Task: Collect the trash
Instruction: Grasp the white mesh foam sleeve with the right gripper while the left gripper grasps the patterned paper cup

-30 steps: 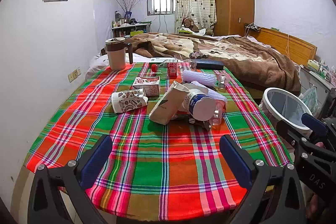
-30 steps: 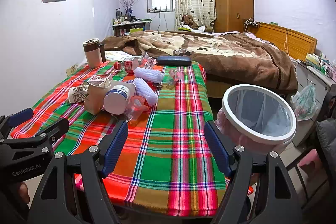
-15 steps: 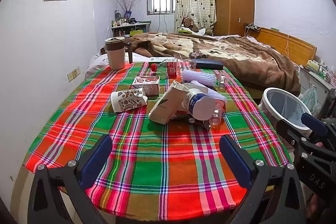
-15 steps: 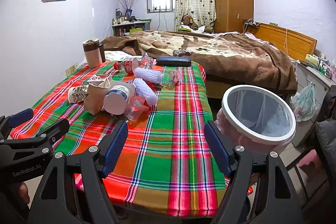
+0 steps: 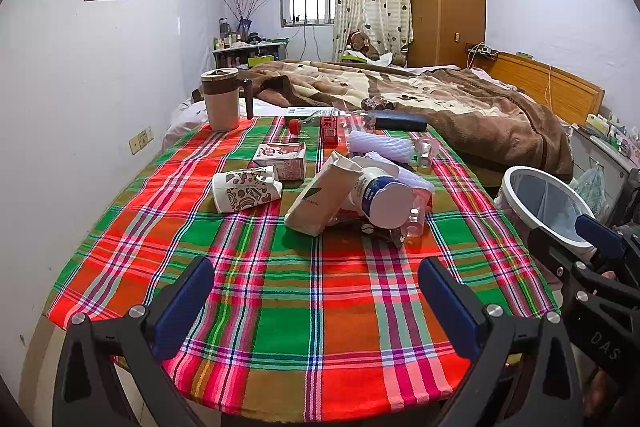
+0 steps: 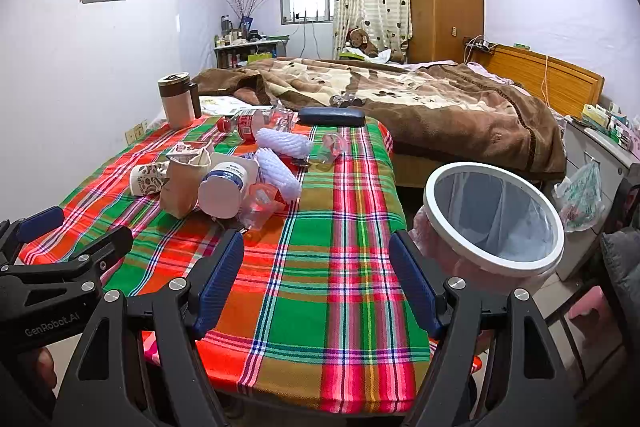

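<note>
trash (image 5: 352, 187) heaped mid-table on plaid cloth (image 5: 280, 291): patterned paper cup (image 5: 246, 189) on its side, tan carton (image 5: 322, 197) leaning against white tub (image 5: 382, 201), white foam sleeves (image 5: 380, 147), crushed clear bottle (image 6: 260, 203), red-label bottle (image 6: 256, 123) toward far edge. lidded mug (image 5: 222, 99) upright at far left corner; dark case (image 5: 400, 121) at far edge, touching the blanket line. bed with brown blanket (image 5: 440, 99) directly behind table; wardrobe (image 5: 446, 1) and curtained window at back wall.

left gripper (image 5: 316, 291) released, jaws wide apart, nothing between them, hovering over near table edge. right gripper (image 6: 316, 275) likewise spread and empty, over near right portion of cloth.

compared with earlier frames: no visible shift in either gripper or in any item on the table.

white-rimmed bin (image 6: 494, 219) lined with bag, standing on floor just beside right table edge, tilted mouth facing the cameras. near half of cloth bare. left table edge close to wall. plastic bag (image 6: 580, 193) hanging near drawers beyond bin.
</note>
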A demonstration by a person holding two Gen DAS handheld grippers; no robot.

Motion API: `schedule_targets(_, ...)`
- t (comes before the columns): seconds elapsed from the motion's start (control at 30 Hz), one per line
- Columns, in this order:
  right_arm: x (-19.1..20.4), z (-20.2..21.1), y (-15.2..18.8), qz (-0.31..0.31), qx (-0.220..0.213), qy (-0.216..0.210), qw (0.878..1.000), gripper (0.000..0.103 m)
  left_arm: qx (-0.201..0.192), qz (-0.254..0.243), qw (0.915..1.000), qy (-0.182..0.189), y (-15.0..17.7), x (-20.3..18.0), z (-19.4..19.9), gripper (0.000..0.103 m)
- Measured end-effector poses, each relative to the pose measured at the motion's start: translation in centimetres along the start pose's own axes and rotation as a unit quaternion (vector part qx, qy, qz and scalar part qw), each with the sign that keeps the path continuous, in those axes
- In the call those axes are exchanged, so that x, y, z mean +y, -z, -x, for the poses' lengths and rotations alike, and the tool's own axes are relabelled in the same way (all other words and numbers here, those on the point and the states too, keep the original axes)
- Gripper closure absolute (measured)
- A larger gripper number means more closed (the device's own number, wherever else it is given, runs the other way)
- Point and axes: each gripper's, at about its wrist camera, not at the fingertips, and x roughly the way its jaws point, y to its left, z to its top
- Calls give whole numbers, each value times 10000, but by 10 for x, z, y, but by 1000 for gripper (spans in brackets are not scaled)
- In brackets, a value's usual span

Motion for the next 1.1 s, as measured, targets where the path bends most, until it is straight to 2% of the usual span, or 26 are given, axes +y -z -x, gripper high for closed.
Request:
schedule_targets(0.47,1,-9,-2,25,74,-15,10000,27,149,13,9999,31,-1,10,-13,0)
schedule_targets(0.67,-1,-27,-9,67,90,-130,9999,27,224,203,9989,363,-8,34,-31,0)
schedule_targets(0.8,-3,-45,-18,128,210,-173,9995,27,298,264,9989,232,-16,52,-46,0)
schedule_targets(1.0,-5,-70,-31,142,333,-416,9985,27,383,389,9978,389,-31,80,-70,0)
schedule_targets(1.1,-5,-83,-41,196,367,-529,9977,27,363,219,9988,260,-42,88,-82,0)
